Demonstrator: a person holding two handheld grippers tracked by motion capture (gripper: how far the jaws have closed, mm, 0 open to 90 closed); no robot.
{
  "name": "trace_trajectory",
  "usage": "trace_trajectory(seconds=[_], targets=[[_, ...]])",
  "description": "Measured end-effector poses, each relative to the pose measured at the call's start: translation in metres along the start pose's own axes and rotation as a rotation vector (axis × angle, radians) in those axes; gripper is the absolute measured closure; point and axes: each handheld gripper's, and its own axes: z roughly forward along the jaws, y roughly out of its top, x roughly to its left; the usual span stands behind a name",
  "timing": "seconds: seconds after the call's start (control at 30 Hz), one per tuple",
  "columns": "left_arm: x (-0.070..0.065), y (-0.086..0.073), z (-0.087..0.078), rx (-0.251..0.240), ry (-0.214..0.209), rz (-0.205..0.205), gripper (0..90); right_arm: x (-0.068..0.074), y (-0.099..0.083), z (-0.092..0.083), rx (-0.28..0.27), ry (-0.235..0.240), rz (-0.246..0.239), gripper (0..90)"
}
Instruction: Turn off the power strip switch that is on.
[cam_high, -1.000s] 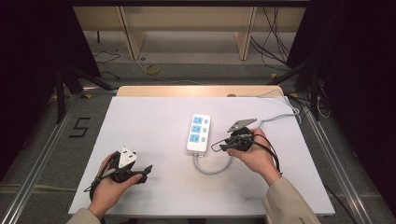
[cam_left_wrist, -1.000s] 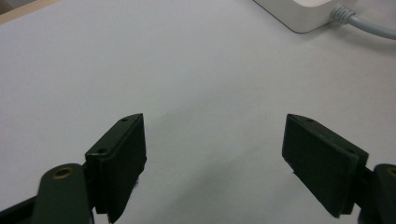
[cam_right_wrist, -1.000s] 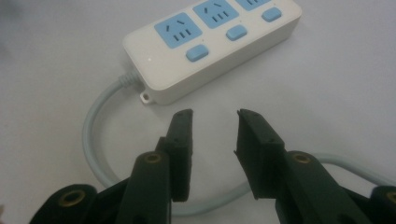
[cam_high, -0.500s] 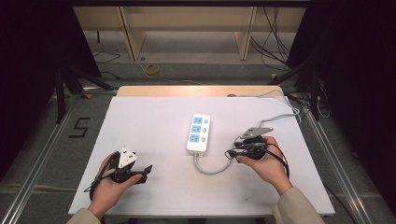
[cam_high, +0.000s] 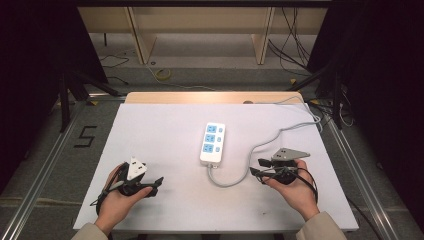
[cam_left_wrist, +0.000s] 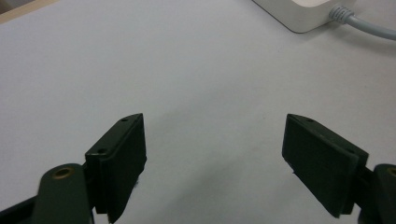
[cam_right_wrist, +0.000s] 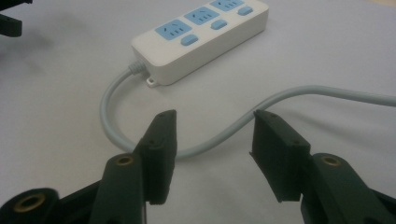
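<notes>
We have just been opening our right tool (cam_high: 256, 167) beside the white 3-socket plastic power strip's (cam_high: 212, 143) grey cord (cam_right_wrist: 219, 137) mid-desk, left tool (cam_high: 156, 184) apart too; next we close on that cord.

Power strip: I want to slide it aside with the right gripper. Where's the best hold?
Grip the power strip across its narrow width at the cable end, coming from above. The body is long, flat and straight-sided, and the open right gripper is near that end.
</notes>
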Motion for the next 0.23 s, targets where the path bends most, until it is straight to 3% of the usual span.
trace_trajectory(seconds=[0.23], targets=[[-0.0005, 0.0002, 0.0007, -0.007, -0.014, -0.004, 21.5, -0.0014, -0.009, -0.0054, -0.03, -0.011, 0.015, 47.8]])
